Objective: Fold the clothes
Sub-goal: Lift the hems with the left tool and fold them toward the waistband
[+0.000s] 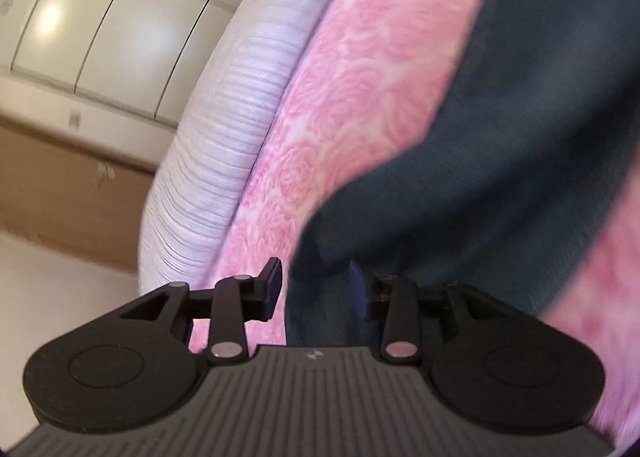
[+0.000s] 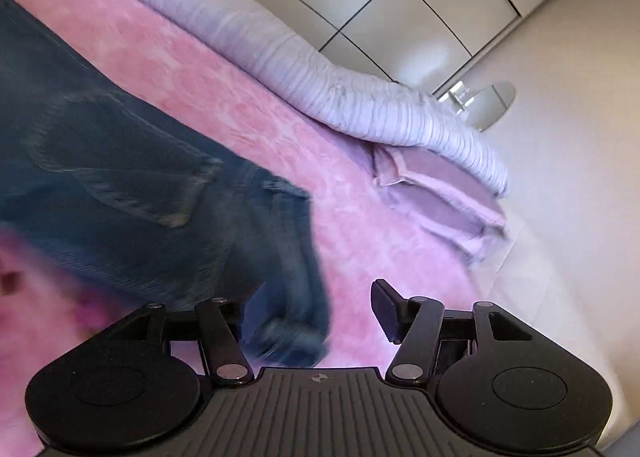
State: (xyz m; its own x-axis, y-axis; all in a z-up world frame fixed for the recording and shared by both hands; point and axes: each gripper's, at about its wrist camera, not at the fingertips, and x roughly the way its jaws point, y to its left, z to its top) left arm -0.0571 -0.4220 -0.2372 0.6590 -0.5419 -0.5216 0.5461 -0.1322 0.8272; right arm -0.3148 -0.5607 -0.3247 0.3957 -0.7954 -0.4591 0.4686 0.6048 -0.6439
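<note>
Denim fills the space right in front of both tools: a pair of dark blue jeans (image 2: pixel 132 177) lies on the pink rose-patterned bedspread (image 2: pixel 248 97), its waist end toward the right gripper (image 2: pixel 316 317), where a back pocket and a belt loop show. That gripper's fingers stand well apart, and a bunched fold of the waistband sits between them near the left finger; whether either pad touches cloth is lost in the blur. From the left wrist view the left gripper (image 1: pixel 316 289) is likewise spread, with dark denim (image 1: pixel 500 157) running between and beyond its fingers, and contact is again unclear. Neither tool looks clamped on anything. Jeans of this sort should handle as heavy, fairly stiff cloth that holds a crease and will not slip much, though thick seams resist pinching; the waistband corners or the leg hems look like the surest places to take hold. A striped lilac duvet (image 2: pixel 320 77) is rolled along the far edge of the bed, with a lilac pillow (image 2: pixel 440 197) by the far right corner. The legs' full run is cut off in both views, so I cannot tell whether the jeans are already doubled over or lying flat. Motion blur softens most edges.
</note>
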